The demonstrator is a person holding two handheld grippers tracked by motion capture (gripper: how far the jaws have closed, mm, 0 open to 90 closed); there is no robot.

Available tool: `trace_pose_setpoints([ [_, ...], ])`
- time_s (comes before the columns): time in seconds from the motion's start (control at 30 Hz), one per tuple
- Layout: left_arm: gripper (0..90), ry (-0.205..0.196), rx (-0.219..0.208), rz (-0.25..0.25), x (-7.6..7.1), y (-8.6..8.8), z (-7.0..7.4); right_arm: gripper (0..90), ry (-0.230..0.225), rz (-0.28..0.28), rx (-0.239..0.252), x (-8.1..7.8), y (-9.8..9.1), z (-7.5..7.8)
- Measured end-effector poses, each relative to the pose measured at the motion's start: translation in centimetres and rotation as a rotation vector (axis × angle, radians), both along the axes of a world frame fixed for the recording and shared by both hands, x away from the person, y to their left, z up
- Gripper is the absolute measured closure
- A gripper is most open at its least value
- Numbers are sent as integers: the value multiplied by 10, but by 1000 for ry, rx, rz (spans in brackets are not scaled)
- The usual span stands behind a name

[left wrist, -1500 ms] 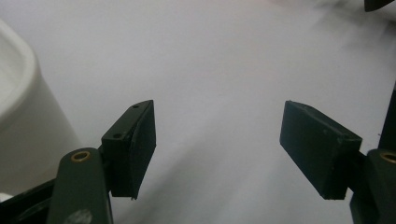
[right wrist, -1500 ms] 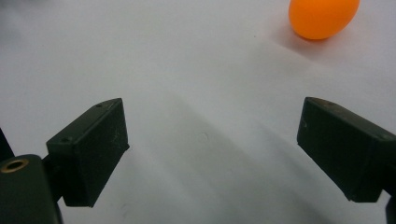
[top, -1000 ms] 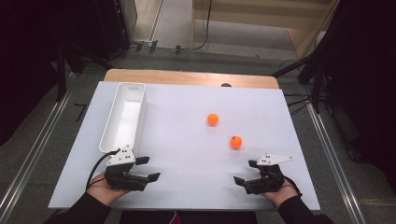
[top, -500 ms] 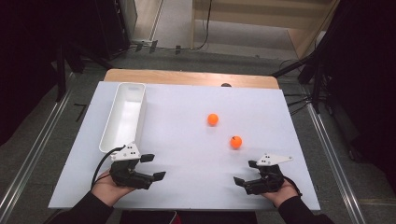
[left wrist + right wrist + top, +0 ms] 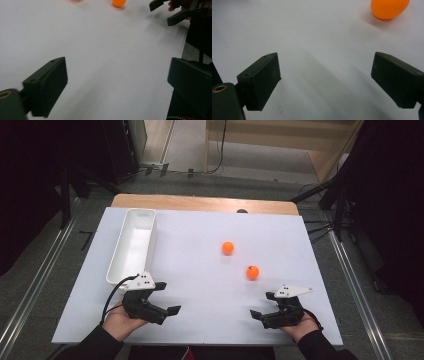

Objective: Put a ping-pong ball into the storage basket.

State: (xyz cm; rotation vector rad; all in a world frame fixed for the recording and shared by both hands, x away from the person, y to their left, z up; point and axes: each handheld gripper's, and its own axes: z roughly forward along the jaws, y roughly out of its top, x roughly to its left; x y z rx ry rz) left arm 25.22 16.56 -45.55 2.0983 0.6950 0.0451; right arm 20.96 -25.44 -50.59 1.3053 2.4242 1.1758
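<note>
Left claw (image 5: 164, 296) jaws just opened wide, empty, angled toward near ball (image 5: 253, 272).

In the right gripper view we see the near orange ball (image 5: 390, 8) cut by the top edge; the left gripper view crops the far ball (image 5: 75, 0) (a blurred sliver).

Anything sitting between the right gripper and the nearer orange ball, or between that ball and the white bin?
Nothing visible. Bare white table lies between the open right gripper and the nearer orange ball. Toward the white bin the sheet is bare too; the farther orange ball sits just behind that line, and the left gripper is nearer the person.
</note>
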Motion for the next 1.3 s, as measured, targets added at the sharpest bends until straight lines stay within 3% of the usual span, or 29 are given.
trace_pose_setpoints([
  [0.4,20,-9,-16,11,4,-10,2,73,2,0,4,0,0,0],
  [1.3,22,-14,8,40,19,-31,-2,73,-29,-2,0,0,-1,1],
])
